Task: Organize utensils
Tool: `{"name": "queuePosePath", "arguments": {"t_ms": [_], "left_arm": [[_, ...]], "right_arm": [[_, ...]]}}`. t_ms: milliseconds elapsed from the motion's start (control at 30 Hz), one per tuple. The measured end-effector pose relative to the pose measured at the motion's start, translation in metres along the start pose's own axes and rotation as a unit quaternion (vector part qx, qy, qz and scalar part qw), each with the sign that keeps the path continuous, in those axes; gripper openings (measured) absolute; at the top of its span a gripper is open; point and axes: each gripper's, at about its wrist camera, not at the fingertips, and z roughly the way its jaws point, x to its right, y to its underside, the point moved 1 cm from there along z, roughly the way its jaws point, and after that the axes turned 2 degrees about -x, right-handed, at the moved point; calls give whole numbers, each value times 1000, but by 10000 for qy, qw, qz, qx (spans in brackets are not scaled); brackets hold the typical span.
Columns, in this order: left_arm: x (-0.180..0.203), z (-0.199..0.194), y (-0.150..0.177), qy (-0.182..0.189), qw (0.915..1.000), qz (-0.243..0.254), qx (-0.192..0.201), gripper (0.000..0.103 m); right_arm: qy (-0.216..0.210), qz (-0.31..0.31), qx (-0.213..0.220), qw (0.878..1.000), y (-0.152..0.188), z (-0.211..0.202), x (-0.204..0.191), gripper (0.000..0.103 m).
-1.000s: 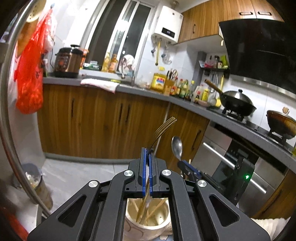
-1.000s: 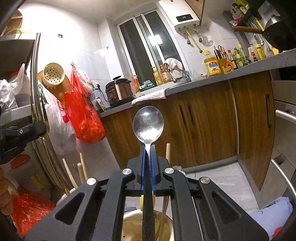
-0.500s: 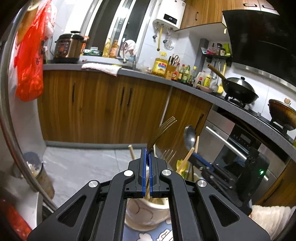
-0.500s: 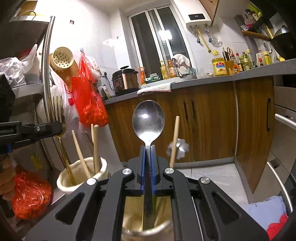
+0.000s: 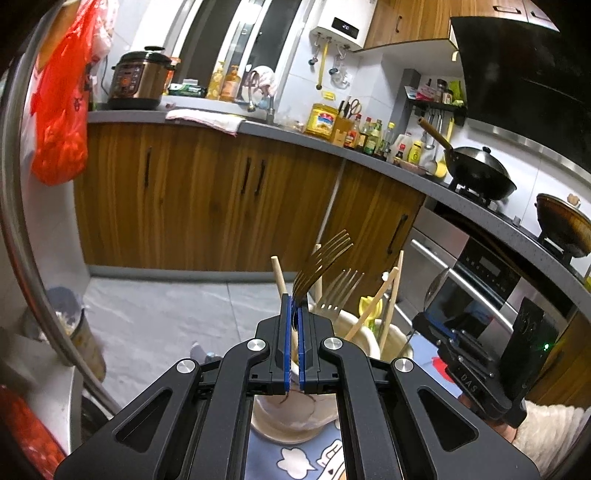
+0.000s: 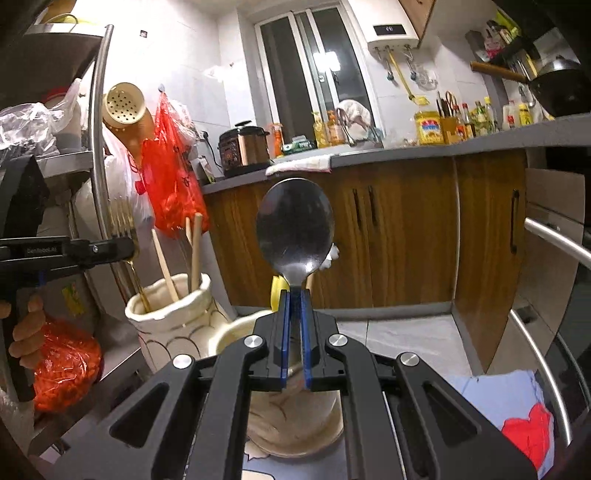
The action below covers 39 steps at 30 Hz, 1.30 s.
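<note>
Left gripper (image 5: 294,314) clamps gold fork (image 5: 325,264); right gripper (image 6: 295,301) clamps spoon (image 6: 295,229); heater display (image 5: 345,26) "20".

The right tool (image 6: 294,295) pinches a steel spoon (image 6: 294,225), bowl up, above a cream holder (image 6: 295,417); the left tool (image 6: 123,248) grips a gold fork (image 6: 122,221) over another holder (image 6: 173,317).

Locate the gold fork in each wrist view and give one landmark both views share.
Left wrist: gold fork at centre, tines up, clamped in the left gripper above the cream holder.
Right wrist: gold fork at far left, held by that gripper over the cream holder.
Shared landmark: pressure cooker on the counter.
</note>
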Motion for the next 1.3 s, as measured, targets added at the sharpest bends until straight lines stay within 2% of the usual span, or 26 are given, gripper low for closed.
{"name": "queuePosePath", "arguments": {"t_ms": [300,467,700,767,867,900,933,967,1033,1100,1167,1200,1300], "left_arm": [[0,7,-1,-195,9998,-62,86,4],[-1,9,-1,-256,9996,-121,52,10],[-6,9,1,-357,9991,-218,61,23],[-6,9,0,-388,9990,-214,57,26],[-6,10,-1,-445,9988,-223,-8,28],[-5,9,-2,-471,9986,-243,-30,33],[-5,7,-3,-465,9985,-277,-47,38],[-4,5,-5,-446,9985,-318,-65,40],[2,-5,-7,-398,9985,-362,-67,41],[11,-16,-7,-450,9986,-288,-63,44],[20,-29,-6,-491,9985,-223,-38,49],[25,-36,-5,-517,9985,-198,-40,52],[39,-53,5,-541,9984,-162,-84,66]], "right_arm": [[3,140,-164,9998,2,14,4,6],[2,236,-209,9995,1,17,10,6],[-31,388,-250,9989,0,18,15,8],[-32,440,-263,9987,-1,18,16,15],[-44,475,-244,9986,-2,15,17,18],[-55,452,-296,9985,-4,13,15,18],[-52,441,-323,9985,-6,11,14,22],[-65,433,-342,9985,-11,5,12,29],[-102,407,-339,9985,-19,-6,8,41],[-115,392,-382,9984,-26,-21,4,44],[-117,383,-502,9979,-31,-35,2,51],[-135,392,-571,9975,-33,-44,1,59],[-136,408,-750,9963,-33,-66,-1,65]]}}
